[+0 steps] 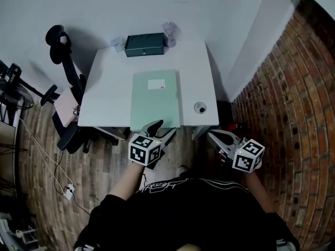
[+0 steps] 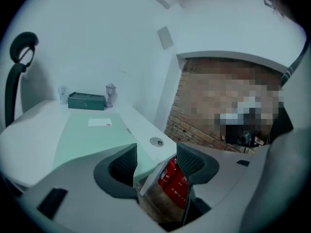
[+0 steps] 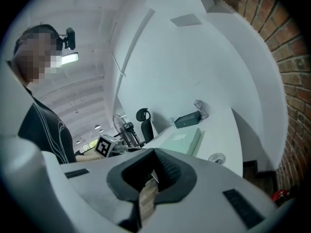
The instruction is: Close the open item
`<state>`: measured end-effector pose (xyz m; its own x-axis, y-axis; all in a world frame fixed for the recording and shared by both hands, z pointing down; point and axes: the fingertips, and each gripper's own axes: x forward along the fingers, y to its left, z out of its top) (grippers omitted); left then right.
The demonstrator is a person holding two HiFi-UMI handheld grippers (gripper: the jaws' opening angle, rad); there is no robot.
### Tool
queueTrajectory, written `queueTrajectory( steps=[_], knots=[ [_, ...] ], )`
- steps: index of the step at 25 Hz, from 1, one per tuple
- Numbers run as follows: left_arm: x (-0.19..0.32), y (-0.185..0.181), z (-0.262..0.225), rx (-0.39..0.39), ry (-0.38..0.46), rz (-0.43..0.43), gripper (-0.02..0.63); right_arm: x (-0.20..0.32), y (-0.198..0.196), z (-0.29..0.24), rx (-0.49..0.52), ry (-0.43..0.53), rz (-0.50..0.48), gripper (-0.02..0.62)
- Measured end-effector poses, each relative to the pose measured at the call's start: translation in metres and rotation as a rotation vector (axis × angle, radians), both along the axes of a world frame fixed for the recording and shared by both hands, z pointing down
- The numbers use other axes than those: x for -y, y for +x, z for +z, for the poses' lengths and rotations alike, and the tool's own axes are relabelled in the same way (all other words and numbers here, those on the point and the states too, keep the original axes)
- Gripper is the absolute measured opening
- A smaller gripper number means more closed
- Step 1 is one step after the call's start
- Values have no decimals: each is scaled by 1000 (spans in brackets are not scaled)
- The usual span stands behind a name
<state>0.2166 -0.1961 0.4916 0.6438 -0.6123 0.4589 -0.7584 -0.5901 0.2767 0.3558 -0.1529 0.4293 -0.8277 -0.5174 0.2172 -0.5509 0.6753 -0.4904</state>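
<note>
Label (image 1: pixel 156 84) on green folder (image 1: pixel 155 104): print too small to read. Clear item (image 1: pixel 116 45), far left corner of desk (image 1: pixel 107 90): too small to identify. Red canisters (image 2: pixel 177 186) below the desk's near right corner: tops hidden by the desktop. Standing fan (image 1: pixel 9 90): cut by the left picture edge.

Folder (image 1: pixel 155 101): pale mint green, rectangular, thin; white label with a small red mark near its far end; cover down, closed; lies flat, centred on the white worktop (image 1: pixel 110 88), lengthwise away from the person; near end at the front edge.
</note>
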Motion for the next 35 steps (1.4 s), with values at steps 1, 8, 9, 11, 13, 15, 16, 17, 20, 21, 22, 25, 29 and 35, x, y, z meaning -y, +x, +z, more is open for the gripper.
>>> queueTrajectory(
  steps=[1, 8, 9, 11, 13, 15, 16, 17, 20, 21, 22, 25, 29, 35],
  knots=[
    [-9, -6, -8, -36, 5, -9, 267, -5, -6, -3, 11, 5, -6, 3],
    [-73, -47, -75, -267, 55, -28, 85, -43, -55, -35, 43, 66, -75, 3],
    [-82, -51, -84, -292, 64, -24, 62, -48, -63, -42, 49, 88, -87, 3],
    [-96, -58, -96, -323, 80, -18, 54, -58, -75, -56, 68, 135, -99, 2],
    [-110, -61, -104, -335, 96, -5, 49, -68, -82, -64, 85, 174, -97, 2],
    [-122, -61, -109, -332, 112, 16, 48, -78, -87, -66, 98, 188, -91, 2],
    [-128, -61, -110, -326, 120, 28, 47, -83, -89, -65, 101, 189, -89, 2],
    [-133, -60, -112, -320, 128, 41, 46, -89, -92, -63, 103, 189, -91, 2],
    [-146, -56, -114, -304, 150, 76, 46, -106, -98, -60, 108, 194, -101, 2],
    [-150, -56, -115, -299, 155, 86, 46, -112, -100, -60, 108, 196, -99, 2],
    [-154, -56, -115, -296, 157, 94, 46, -116, -100, -60, 107, 197, -94, 2],
    [-165, -54, -117, -301, 154, 114, 46, -126, -98, -60, 101, 197, -75, 2],
    [-176, -53, -118, -292, 150, 132, 46, -136, -97, -60, 104, 199, -62, 2],
    [-189, -57, -126, -276, 166, 135, 46, -144, -102, -64, 106, 208, -61, 2]
  ],
)
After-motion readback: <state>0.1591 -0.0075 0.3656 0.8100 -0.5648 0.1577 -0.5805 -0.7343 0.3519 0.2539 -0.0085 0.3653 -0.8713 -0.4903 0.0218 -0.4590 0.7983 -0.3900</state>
